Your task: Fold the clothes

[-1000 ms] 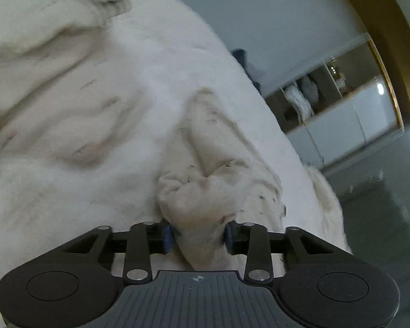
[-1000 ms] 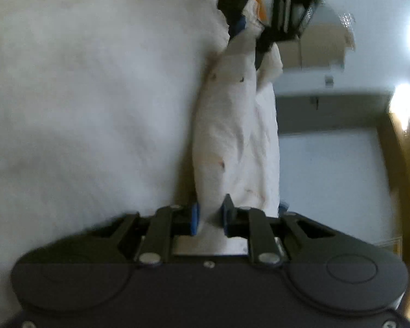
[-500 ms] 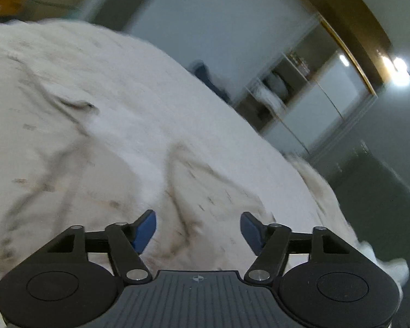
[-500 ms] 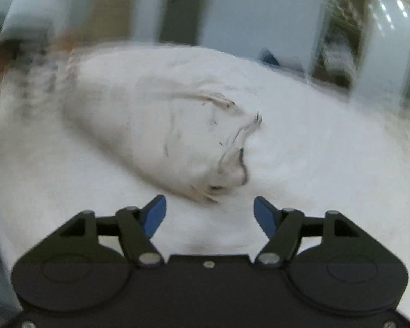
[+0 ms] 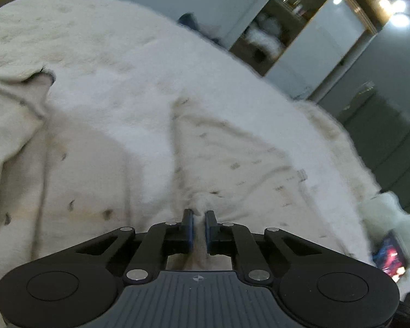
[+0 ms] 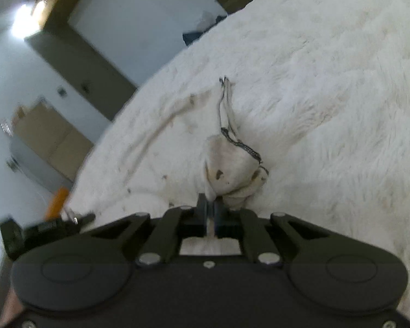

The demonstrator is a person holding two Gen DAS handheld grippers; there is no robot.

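A cream garment [image 5: 227,161] with small dark specks lies spread on a fluffy white blanket [image 5: 117,63]. My left gripper [image 5: 199,216] is shut on a pinched fold of its near edge. In the right wrist view the same garment [image 6: 227,164] bunches up just ahead of the fingers, with a dark-trimmed edge and a thin strap [image 6: 225,101] trailing away. My right gripper [image 6: 211,203] is shut on a bit of that cloth. The other gripper [image 6: 46,229] shows at the left edge of this view.
The white blanket [image 6: 328,87] covers the whole work surface and drops off at its rim. A phone with a lit screen [image 5: 391,254] lies at the right edge. Beyond are grey walls, a shelf unit [image 5: 270,35] and cardboard boxes [image 6: 49,136].
A second ago both grippers held the garment up. Half a second ago both stood open over the cloth lying on the blanket. Now both have shut on new spots of its edge.
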